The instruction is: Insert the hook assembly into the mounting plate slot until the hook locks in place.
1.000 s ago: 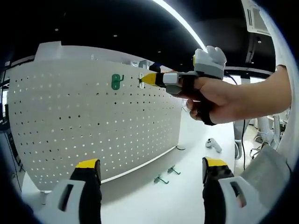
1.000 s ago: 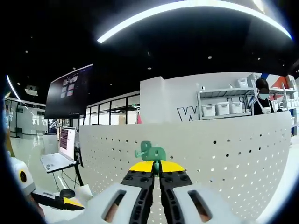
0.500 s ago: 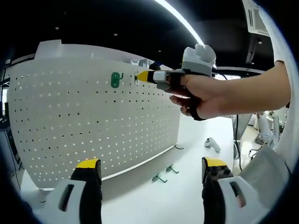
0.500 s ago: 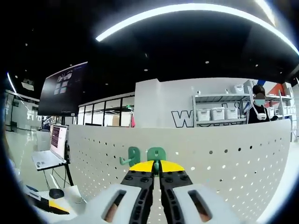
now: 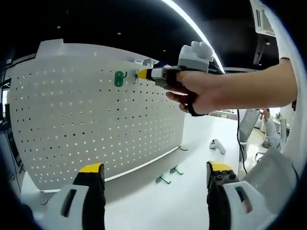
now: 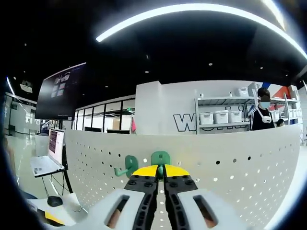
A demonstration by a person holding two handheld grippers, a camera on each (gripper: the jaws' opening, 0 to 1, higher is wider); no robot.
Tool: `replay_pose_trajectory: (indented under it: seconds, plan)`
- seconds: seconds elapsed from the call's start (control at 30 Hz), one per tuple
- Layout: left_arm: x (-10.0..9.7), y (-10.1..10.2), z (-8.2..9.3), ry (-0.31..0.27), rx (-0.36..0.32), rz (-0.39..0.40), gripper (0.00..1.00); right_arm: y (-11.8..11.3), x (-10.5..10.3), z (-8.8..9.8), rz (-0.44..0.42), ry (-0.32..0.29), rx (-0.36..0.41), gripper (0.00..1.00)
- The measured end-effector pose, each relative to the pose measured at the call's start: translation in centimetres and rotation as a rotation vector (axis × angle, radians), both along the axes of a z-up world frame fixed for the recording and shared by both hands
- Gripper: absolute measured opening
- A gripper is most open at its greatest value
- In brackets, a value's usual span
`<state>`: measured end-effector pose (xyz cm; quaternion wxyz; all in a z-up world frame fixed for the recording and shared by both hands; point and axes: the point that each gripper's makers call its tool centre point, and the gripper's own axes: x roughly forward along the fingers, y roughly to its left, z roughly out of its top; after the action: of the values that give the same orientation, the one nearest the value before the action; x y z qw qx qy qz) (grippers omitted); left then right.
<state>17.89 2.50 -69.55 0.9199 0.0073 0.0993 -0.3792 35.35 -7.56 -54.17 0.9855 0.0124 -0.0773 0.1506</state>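
A white pegboard [image 5: 96, 120] stands upright on the table, and a green hook [image 5: 119, 78] hangs on it near its top edge. Just right of that hook, a hand holds my right gripper [image 5: 142, 74] with its yellow tips at the board. In the right gripper view, the right gripper [image 6: 160, 168] is shut on a second green hook [image 6: 160, 157] against the pegboard [image 6: 230, 167]. The mounted green hook [image 6: 128, 164] sits a little to its left. My left gripper [image 5: 154, 168] stands open low in front of the board, holding nothing.
Two loose green hooks [image 5: 162, 179] [image 5: 175, 169] lie on the white table by the board's foot. A white controller [image 5: 218, 146] lies farther right. Beyond the board stand a laptop [image 6: 47, 160], storage shelves [image 6: 218, 115] and a person [image 6: 263, 115].
The right gripper has carried its hook up and to the left along the board, closer to the mounted hook. The left gripper has stayed open and nearly still.
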Motion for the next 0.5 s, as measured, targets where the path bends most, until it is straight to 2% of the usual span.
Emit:
replay_pose_trajectory:
  seconds: [0.5]
  plan:
    - [0.21,0.51,-0.37,0.011,0.013,0.003,0.88,0.28,0.64,-0.74,-0.014,0.017,0.019,0.01]
